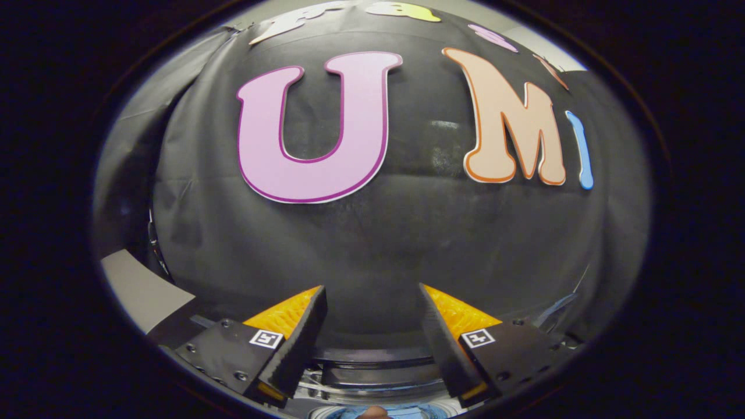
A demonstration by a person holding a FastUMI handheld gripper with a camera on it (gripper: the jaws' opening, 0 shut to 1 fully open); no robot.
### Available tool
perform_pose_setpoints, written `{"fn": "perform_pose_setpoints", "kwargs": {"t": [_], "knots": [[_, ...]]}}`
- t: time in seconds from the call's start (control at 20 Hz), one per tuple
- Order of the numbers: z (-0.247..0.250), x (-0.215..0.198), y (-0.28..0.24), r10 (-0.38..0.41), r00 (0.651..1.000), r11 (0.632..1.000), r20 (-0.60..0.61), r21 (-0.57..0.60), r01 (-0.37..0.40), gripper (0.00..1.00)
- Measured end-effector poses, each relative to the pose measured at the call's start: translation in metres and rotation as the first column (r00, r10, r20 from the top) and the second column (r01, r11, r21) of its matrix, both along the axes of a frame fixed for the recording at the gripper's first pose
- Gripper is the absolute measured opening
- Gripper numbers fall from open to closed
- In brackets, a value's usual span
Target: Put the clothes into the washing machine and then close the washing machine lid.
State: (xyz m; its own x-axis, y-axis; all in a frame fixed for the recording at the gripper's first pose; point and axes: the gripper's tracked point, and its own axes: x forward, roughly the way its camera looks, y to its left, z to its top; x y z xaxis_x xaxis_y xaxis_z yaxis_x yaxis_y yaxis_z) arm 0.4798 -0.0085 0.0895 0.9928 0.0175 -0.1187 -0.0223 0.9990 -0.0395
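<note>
Two fingers standing apart, gripping nothing, are all we are bringing to the washer right now.

We are holding the gripper (372,294) level and facing the booth wall (372,233), its jaws wide open with only dark cloth between the tips. Below and between the fingers we are looking down at one curved rim of the washing machine (372,355), and under it one patch of blue cloth that we take to be the clothes (407,411), seemingly already inside the drum. We cannot tell where the lid is. Judging by this, we are sitting between loading and closing: the next move calls for finding the lid's edge and swinging it down.
</note>
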Motion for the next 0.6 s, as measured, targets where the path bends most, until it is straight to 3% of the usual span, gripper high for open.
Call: {"fn": "perform_pose_setpoints", "kwargs": {"t": [0.6], "knots": [[0.0017, -0.0014, 0.0013, -0.016, 1.0, 1.0, 0.002, 0.0, 0.016, 0.96]]}}
